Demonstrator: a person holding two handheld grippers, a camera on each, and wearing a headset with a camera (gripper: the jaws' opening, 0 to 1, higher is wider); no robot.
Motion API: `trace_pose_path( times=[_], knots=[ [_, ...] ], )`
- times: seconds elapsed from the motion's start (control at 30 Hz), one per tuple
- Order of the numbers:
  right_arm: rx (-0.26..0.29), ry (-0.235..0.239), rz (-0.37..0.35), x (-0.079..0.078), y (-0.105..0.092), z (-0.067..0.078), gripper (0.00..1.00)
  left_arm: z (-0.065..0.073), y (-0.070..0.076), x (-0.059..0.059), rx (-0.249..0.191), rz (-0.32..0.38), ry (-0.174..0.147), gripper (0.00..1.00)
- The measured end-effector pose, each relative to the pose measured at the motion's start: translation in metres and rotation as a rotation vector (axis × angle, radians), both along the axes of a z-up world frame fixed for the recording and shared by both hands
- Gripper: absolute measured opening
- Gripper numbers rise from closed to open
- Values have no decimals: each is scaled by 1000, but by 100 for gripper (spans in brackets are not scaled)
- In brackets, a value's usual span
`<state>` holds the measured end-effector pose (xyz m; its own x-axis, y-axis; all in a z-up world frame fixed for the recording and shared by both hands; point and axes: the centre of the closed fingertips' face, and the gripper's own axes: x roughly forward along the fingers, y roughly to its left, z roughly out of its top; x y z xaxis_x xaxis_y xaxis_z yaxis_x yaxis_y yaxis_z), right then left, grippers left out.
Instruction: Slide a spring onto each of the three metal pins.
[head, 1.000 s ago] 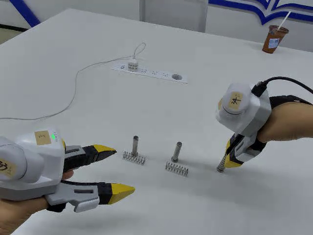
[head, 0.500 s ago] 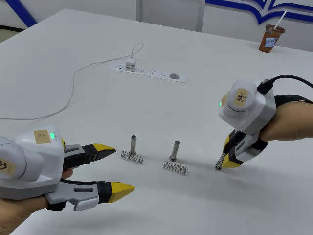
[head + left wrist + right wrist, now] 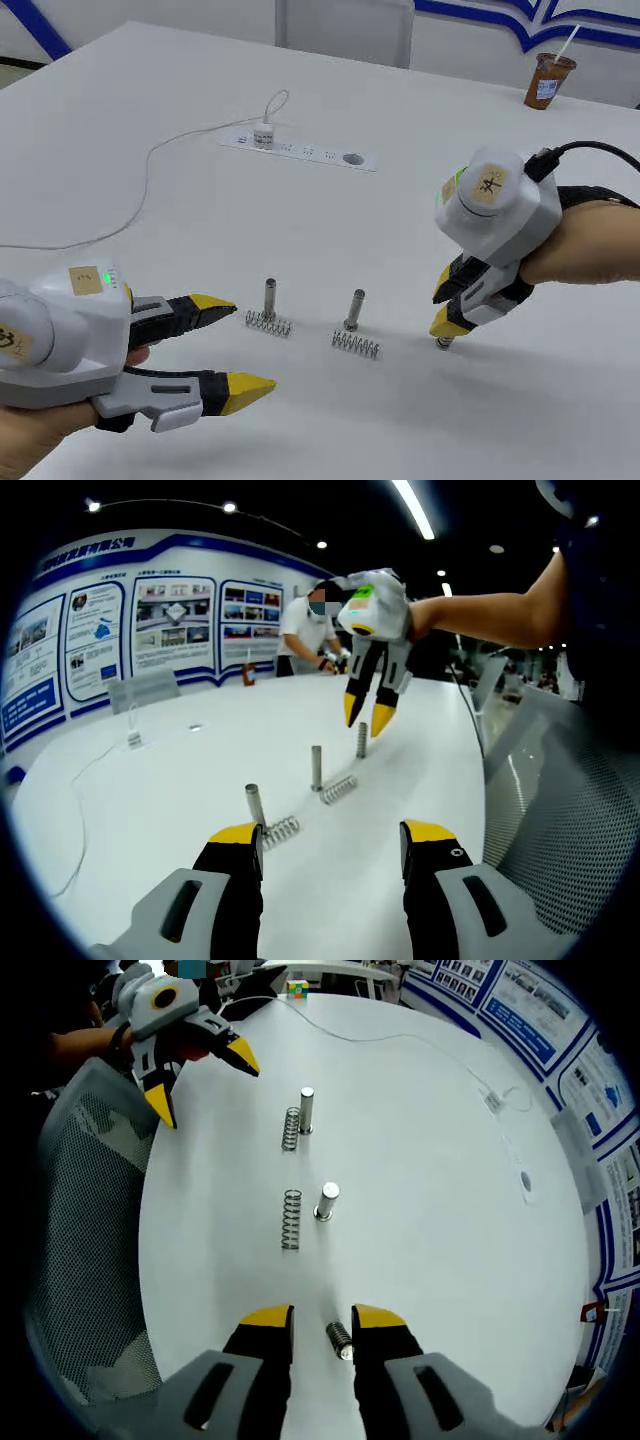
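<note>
Springs for two pins lie unfitted. The middle spring (image 3: 291,1218) lies flat on the counter (image 3: 150,120) just beside its upright pin (image 3: 327,1200), ahead of the nearer right tool (image 3: 322,1316), its long axis along that tool's reach. The right jaws stand slightly apart, empty, straddling the sprung pin (image 3: 340,1340). The left tool (image 3: 332,832) gapes wide, empty. Whether that coil sits fully down is hard to tell.

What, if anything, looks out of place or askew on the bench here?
Nothing stands out. Two pins stand upright and bare, a spring lying beside each. The third carries its own, between the open jaws of the right tool.
</note>
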<state>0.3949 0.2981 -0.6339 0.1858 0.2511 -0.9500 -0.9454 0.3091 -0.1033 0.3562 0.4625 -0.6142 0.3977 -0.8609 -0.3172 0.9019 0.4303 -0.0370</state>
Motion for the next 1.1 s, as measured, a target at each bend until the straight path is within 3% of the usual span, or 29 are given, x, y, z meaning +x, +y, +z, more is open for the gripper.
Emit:
trace_pose_path(
  times=[0.23,0.47,1.1],
  knots=[
    [51,9,0,-4,22,-4,21,0,1,0,4,0,-1,56],
    [89,31,7,-6,42,-19,19,-1,0,0,8,-2,2,56],
    [91,67,4,-4,52,-48,14,1,-3,-1,9,-5,3,55]
  ],
)
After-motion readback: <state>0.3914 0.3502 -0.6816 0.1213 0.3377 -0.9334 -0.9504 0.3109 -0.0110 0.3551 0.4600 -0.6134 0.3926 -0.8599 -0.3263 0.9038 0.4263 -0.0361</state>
